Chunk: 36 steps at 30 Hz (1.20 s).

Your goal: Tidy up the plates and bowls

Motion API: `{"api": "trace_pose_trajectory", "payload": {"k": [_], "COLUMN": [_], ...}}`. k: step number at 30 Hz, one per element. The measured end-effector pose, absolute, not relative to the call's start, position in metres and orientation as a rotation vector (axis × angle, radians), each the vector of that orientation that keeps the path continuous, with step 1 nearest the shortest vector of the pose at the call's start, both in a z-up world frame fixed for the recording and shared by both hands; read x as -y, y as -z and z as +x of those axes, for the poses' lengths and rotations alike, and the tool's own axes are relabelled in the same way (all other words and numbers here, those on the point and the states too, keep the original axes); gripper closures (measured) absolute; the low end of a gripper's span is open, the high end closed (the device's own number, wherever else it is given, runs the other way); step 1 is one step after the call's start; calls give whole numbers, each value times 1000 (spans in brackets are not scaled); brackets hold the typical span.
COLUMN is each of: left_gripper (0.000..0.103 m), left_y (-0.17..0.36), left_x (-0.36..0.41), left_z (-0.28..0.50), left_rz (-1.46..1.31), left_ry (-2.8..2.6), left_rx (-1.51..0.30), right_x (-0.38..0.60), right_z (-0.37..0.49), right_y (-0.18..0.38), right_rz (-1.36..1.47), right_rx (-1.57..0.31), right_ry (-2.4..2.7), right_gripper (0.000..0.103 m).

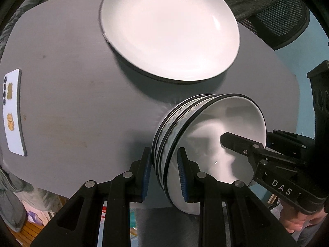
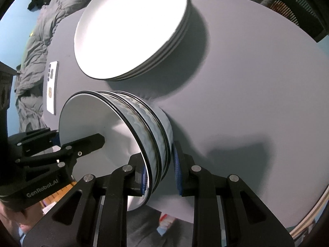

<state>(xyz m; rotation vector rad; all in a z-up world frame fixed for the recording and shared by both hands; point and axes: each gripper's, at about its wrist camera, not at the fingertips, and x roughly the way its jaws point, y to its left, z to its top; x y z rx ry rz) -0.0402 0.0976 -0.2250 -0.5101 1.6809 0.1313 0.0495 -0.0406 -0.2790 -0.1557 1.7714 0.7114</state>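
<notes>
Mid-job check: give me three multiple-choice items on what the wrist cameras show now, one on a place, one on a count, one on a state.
1. Where does the phone lie?
A. on the grey table
B. on the plates
C. inside a bowl

2. How many claws grip the stack of bowls?
A. none
B. one
C. two

3. How does the stack of plates sit?
A. flat on the table
B. held in the air
C. leaning on the bowls

Answers:
1 A, it rests on bare tabletop beside the plates.
2 C, the left claw and right claw each pinch the rim.
3 A, no claw touches it.
</notes>
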Motion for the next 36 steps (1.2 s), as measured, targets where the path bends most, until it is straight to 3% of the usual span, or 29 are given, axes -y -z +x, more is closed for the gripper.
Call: {"api": "trace_pose_trajectory", "payload": {"k": [15, 17, 22, 24, 30, 36], "left_gripper": [78, 78, 71, 65, 52, 51], "left_y": [244, 245, 230, 226, 230, 236], "left_x": [-89, -88, -97, -98, -103, -92], "left_z": [-32, -32, -46, -48, -52, -40], "left_rz": [-461, -458, -484, -481, -530, -503], "left_ry": [-33, -17, 0, -5, 18, 67], "left_rx": [-1674, -1670, -1608, -1586, -1576, -1596], "right_x": [43, 48, 58, 60, 63, 53], "right_z": [37, 36, 33, 29, 19, 20], "right_y": [278, 275, 254, 243, 232, 246], "right_rz": [-28, -18, -65, -64, -82, -118], "right_rx": [-1723, -1707, -1664, -1637, -1607, -1620], "right_ry": [-636, -598, -531, -529, -537, -545], "right_gripper": [76, 67, 56, 38, 38, 38]}}
